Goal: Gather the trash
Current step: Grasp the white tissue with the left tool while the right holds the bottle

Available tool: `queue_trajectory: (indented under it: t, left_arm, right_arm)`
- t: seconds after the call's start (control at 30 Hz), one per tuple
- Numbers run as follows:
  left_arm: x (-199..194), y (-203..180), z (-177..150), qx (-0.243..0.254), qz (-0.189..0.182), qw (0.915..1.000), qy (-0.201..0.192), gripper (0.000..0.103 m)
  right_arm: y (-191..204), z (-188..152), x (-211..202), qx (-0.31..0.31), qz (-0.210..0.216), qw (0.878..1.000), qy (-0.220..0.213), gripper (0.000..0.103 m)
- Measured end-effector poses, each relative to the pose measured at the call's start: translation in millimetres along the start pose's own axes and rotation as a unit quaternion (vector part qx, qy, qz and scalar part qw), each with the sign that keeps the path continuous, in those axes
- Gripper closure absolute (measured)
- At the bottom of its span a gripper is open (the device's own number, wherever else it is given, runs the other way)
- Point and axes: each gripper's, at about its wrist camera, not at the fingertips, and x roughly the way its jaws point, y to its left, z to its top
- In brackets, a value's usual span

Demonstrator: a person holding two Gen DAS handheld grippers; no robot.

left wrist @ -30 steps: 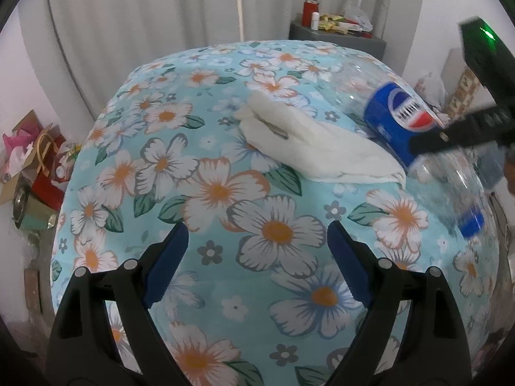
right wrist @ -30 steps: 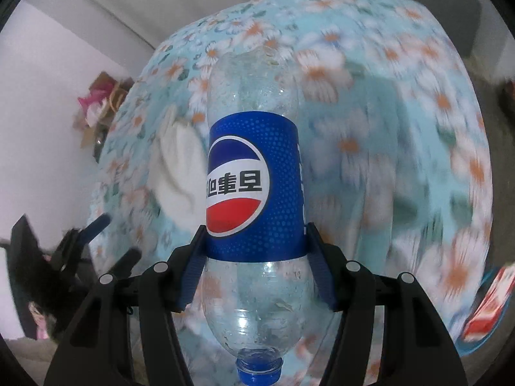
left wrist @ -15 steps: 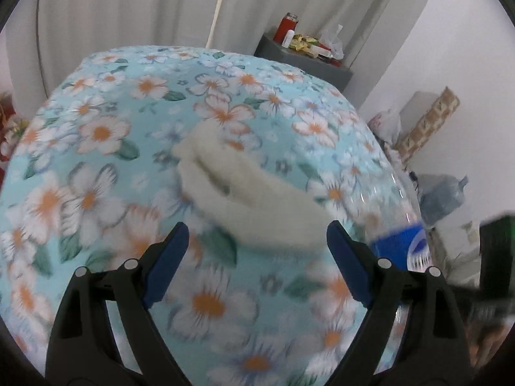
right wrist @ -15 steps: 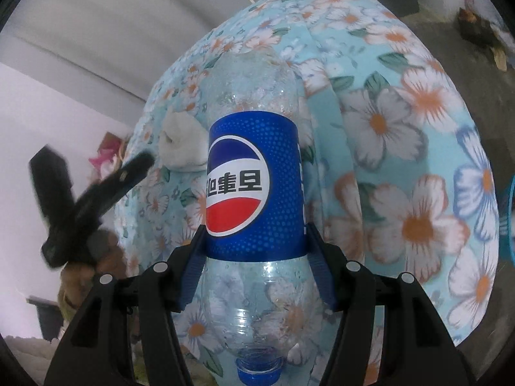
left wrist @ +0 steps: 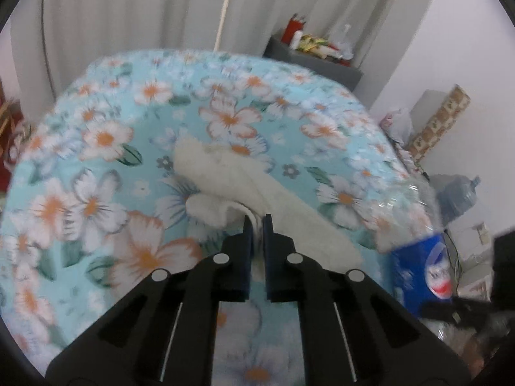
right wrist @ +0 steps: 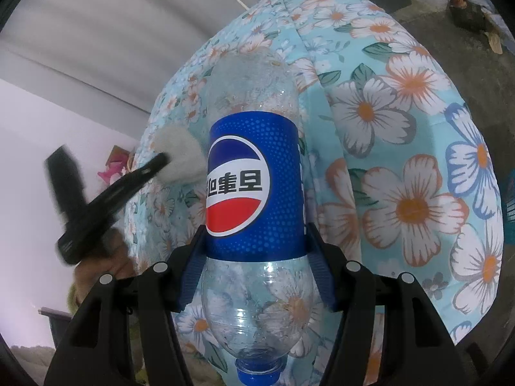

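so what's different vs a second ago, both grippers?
The left gripper moved up to the white tissue on the floral tablecloth and shut on its near fold; earlier its jaws stood wide open, short of it. The right gripper stays clamped on the empty Pepsi bottle, cap toward the camera.

bottle (right wrist: 254,193) cap cut off, tablecloth (left wrist: 96,193) blurred

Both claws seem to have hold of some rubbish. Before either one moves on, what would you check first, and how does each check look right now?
1. Left gripper pinching the white tissue: ok, a fold sits between its closed pads.
2. Tissue lifted off the floral tablecloth: not ok, most still lies there.
3. Right gripper clamped on the plastic bottle: ok, at the blue label.
4. Bottle cap on: ok.
5. Bin to drop into: cannot tell, none clearly shown.
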Motion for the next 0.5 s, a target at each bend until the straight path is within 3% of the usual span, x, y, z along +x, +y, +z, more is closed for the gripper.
queue_trajectory:
  t: [0.13, 0.2, 0.3, 0.4, 0.5]
  left_arm:
    - [-64.8, -5.4, -2.1, 0.036, -0.048, 0.9981, -0.015, 0.099]
    - [-99.9, -13.2, -3.6, 0.082, -0.074, 0.9935, -0.027, 0.099]
    - [-127.6, -26.8, -11.8, 0.157, -0.077, 0.984, -0.035, 0.098]
    - [-127.4, -38.5, -23.1, 0.202, -0.071, 0.9767, -0.015, 0.097]
    - [-97.4, -44.0, -36.3, 0.186, -0.078, 0.9792, 0.027, 0.087]
  right_arm:
    - [-0.7, -1.2, -0.4, -0.003, 0.0, 1.0, -0.001, 0.045]
    - [-1.3, -2.1, -1.4, -0.003, 0.001, 1.0, -0.001, 0.045]
    - [-0.8, -2.4, -1.4, -0.004, 0.002, 1.0, 0.0, 0.045]
    - [0.6, -1.2, -0.4, -0.006, 0.0, 1.0, 0.001, 0.045]
    - [0.3, -1.8, -1.3, -0.005, 0.0, 1.0, 0.0, 0.044]
